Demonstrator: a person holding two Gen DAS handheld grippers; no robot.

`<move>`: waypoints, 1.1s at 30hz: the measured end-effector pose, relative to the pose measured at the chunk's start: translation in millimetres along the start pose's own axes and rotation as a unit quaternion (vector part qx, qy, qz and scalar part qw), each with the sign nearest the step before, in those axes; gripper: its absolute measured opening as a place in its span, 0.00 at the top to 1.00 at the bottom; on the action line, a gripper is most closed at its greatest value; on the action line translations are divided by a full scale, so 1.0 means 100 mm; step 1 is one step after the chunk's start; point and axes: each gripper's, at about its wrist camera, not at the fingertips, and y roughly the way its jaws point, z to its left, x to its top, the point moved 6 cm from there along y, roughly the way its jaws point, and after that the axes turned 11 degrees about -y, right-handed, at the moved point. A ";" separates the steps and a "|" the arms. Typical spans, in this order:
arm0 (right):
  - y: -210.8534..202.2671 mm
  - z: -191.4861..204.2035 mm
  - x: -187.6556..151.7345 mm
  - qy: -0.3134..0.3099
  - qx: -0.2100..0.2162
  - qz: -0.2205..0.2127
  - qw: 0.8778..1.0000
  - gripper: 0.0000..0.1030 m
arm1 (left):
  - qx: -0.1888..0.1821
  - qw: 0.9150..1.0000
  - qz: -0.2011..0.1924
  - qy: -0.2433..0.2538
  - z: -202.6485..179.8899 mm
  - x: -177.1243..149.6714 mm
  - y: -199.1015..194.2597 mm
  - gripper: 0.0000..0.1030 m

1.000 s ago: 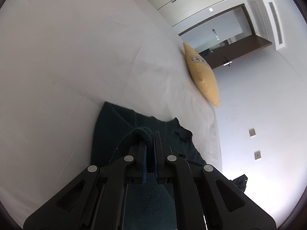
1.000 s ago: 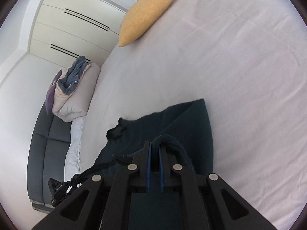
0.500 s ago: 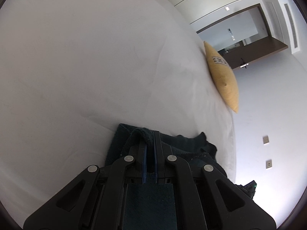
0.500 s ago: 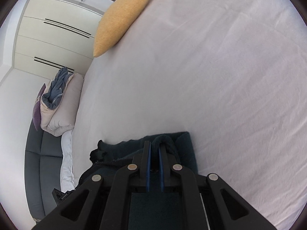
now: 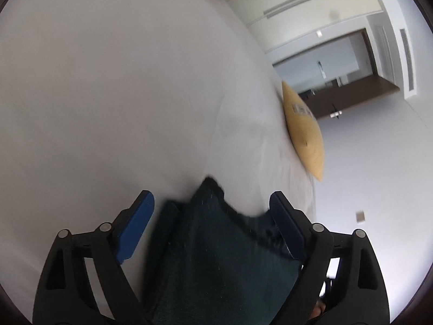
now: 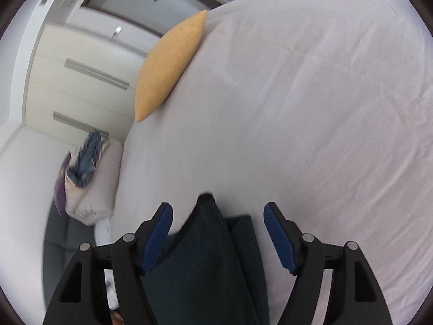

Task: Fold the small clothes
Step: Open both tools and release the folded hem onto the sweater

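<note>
A dark teal garment (image 5: 216,254) lies folded on the white bed sheet (image 5: 108,94), near its front edge. My left gripper (image 5: 212,203) is open, its blue-padded fingers (image 5: 135,224) spread on either side of the cloth, not holding it. In the right wrist view the same garment (image 6: 205,260) lies between the spread fingers (image 6: 278,235) of my open right gripper (image 6: 217,211), with a pointed corner of cloth standing up between them.
A yellow pillow (image 5: 303,132) lies at the bed's far edge, also in the right wrist view (image 6: 167,65). A pale cushion with a blue-grey cloth (image 6: 86,162) sits on a grey sofa (image 6: 59,243) beside the bed. Wardrobe doors and a doorway stand beyond.
Both grippers were shut on the garment's edge and carried it over itself. Now both have opened and let the cloth go; it lies folded between the fingers.
</note>
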 end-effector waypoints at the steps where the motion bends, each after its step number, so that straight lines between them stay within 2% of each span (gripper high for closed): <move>1: -0.02 0.03 -0.03 -0.013 -0.004 0.003 1.000 0.30 | -0.001 1.000 -0.003 -0.004 -0.01 0.03 -0.04 0.15; 6: -0.17 0.19 -0.22 -0.070 -0.014 0.014 0.997 0.30 | 0.021 0.999 -0.022 0.021 0.05 -0.06 -0.24 0.15; 9: -0.26 0.31 -0.41 -0.122 -0.026 0.023 0.992 0.30 | 0.028 0.999 -0.011 0.031 0.11 -0.31 -0.30 0.15; 14: -0.46 0.37 -0.74 -0.192 -0.067 0.032 0.979 0.30 | 0.048 0.996 0.011 0.077 0.23 -0.86 -0.34 0.15; 17: -0.56 0.35 -0.87 -0.212 -0.080 0.035 0.973 0.30 | 0.067 0.992 0.012 0.106 0.37 -1.11 -0.40 0.15; 21: -0.65 0.34 -1.04 -0.241 -0.101 0.040 0.964 0.33 | 0.077 0.990 0.017 0.115 0.48 -1.34 -0.42 0.15; 26: -0.68 0.23 -1.15 -0.225 -0.106 0.049 0.967 0.38 | 0.088 0.987 0.016 0.133 0.69 -1.39 -0.52 0.15; 27: -0.68 0.20 -1.17 -0.222 -0.108 0.050 0.968 0.41 | 0.092 0.986 0.017 0.139 0.70 -1.40 -0.51 0.15; 29: -0.67 0.14 -1.21 -0.219 -0.109 0.060 0.968 0.53 | 0.101 0.983 0.016 0.153 0.67 -1.43 -0.47 0.15; 30: -0.65 0.12 -1.23 -0.221 -0.113 0.065 0.966 0.65 | 0.110 0.980 0.015 0.165 0.67 -1.46 -0.45 0.15; 31: -0.65 0.10 -1.25 -0.223 -0.119 0.070 0.965 0.72 | 0.117 0.978 0.015 0.174 0.64 -1.47 -0.43 0.15; 33: -0.65 0.07 -1.28 -0.220 -0.111 0.071 0.967 0.81 | 0.127 0.974 0.014 0.187 0.62 -1.49 -0.39 0.15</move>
